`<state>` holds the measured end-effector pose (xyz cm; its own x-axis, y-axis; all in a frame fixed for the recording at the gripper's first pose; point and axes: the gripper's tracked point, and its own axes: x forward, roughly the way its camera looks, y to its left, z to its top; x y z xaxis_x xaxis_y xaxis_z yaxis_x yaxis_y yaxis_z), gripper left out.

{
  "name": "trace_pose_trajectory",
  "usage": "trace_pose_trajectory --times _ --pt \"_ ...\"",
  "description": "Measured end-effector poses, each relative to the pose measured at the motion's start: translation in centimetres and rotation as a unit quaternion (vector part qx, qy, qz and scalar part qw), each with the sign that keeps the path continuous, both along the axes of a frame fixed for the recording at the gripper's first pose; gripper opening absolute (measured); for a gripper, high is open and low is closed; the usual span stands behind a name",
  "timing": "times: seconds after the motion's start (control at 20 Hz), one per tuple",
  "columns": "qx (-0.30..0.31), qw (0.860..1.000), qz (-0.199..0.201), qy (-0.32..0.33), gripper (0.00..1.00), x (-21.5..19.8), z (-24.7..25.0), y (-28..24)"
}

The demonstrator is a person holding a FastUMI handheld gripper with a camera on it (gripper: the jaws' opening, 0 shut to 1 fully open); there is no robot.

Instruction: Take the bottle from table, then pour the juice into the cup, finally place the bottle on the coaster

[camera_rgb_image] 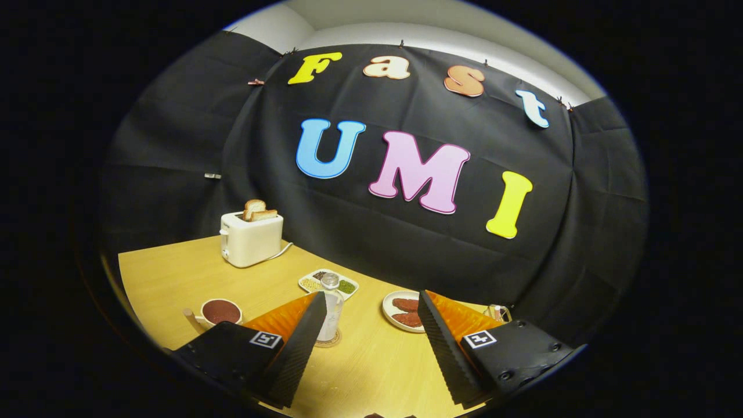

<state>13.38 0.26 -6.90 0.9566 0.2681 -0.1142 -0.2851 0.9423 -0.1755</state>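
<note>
Looking from left to right across the table, I see first the white toaster with slices of bread standing up in it, set back near the booth wall. Nearer to me sits the cup, showing a dark red fill, with its handle sticking out to the left. Next comes my gripper: its fingers are spread wide apart and hold nothing. Just beyond the left finger stands the bottle, upright, clear, with a pale cap, partly hidden by that finger. It rests on a round coaster whose edge peeks out at its base. Behind the bottle lies a small divided tray of seeds or grains. Further right, past the gap between my fingers, is a white plate with two dark red patties on it, and behind my right finger something small and glassy that I cannot make out.

Judging by this, the bottle already stands on the coaster and the cup looks filled, so I take the task to be at its very end, with the release made. If that is right, the next move asks only that I draw my tongs straight back, keeping the left finger clear of the bottle so I do not tip it.
</note>
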Motion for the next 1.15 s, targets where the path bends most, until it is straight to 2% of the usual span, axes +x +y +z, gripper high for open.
trace_pose_trajectory --times 0.45,0.7,1.15 --pt "0.047 0.998 -0.033 0.008 0.97 -5.5 2.0 -5.8" --pt "0.079 0.993 -0.078 0.031 0.97 -8.2 1.1 -9.0" --pt "0.070 0.995 -0.063 0.041 0.97 -9.7 0.0 -7.7"
